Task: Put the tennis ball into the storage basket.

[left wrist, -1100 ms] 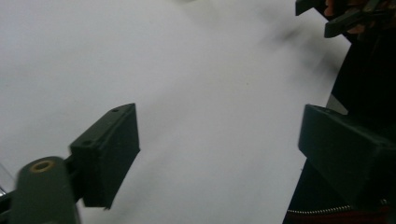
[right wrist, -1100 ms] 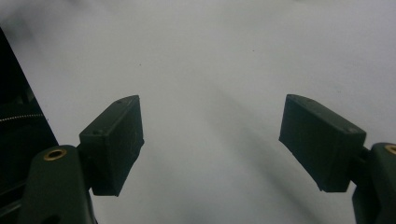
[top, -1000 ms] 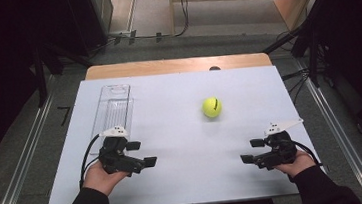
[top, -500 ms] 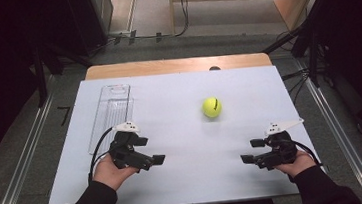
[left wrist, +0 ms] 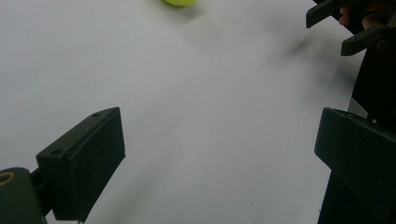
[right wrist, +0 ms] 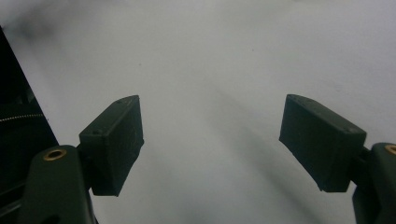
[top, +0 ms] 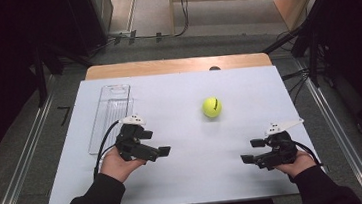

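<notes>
yellow-green ball (top: 211,107), white table (top: 201,180), black grippers

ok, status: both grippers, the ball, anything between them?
Left gripper open, empty, low over the white table. Right gripper open, empty, near the right edge. Tennis ball free, mid-table. Clear tray far left; nothing in the way.

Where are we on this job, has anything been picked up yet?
Nothing looks done. The tennis ball lies loose on the white table, and the clear tray looks empty. Both the left gripper and the right gripper are open and holding nothing. Any pickup remains.
</notes>
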`<state>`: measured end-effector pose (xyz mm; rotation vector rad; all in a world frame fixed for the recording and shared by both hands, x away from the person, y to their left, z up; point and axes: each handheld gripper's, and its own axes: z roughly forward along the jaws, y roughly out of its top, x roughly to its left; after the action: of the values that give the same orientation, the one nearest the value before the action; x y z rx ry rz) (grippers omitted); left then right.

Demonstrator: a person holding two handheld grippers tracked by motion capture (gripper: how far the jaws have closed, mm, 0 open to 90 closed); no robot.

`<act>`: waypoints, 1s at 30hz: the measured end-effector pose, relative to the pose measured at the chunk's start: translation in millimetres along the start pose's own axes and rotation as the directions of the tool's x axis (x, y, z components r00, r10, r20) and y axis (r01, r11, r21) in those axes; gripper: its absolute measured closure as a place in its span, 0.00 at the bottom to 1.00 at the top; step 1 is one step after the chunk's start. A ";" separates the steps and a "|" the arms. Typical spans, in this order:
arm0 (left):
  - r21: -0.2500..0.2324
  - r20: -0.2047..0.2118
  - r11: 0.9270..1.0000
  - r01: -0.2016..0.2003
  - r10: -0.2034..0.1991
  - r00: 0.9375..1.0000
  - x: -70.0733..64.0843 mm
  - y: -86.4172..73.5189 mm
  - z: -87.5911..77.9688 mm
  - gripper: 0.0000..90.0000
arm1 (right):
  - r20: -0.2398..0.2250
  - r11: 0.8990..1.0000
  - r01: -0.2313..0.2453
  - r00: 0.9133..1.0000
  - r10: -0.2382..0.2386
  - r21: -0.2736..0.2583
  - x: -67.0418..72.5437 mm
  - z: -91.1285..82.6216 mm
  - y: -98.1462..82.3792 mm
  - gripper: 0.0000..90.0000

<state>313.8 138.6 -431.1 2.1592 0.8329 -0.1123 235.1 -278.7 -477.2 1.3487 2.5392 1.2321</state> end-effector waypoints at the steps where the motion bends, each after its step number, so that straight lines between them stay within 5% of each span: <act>1: 0.000 -0.001 1.000 -0.002 0.002 1.000 0.5 0.8 0.5 0.03 | 0.000 1.000 0.000 1.000 0.000 0.001 0.0 0.0 -0.1 0.22; 30: -0.015 -0.015 1.000 -0.025 0.025 1.000 8.8 39.0 25.3 0.05 | -0.002 1.000 0.007 1.000 -0.007 0.008 0.0 0.8 0.1 0.22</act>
<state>348.8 107.1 -425.6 2.1577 0.8119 -0.0770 235.5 -278.2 -477.7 1.3391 2.5509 1.2245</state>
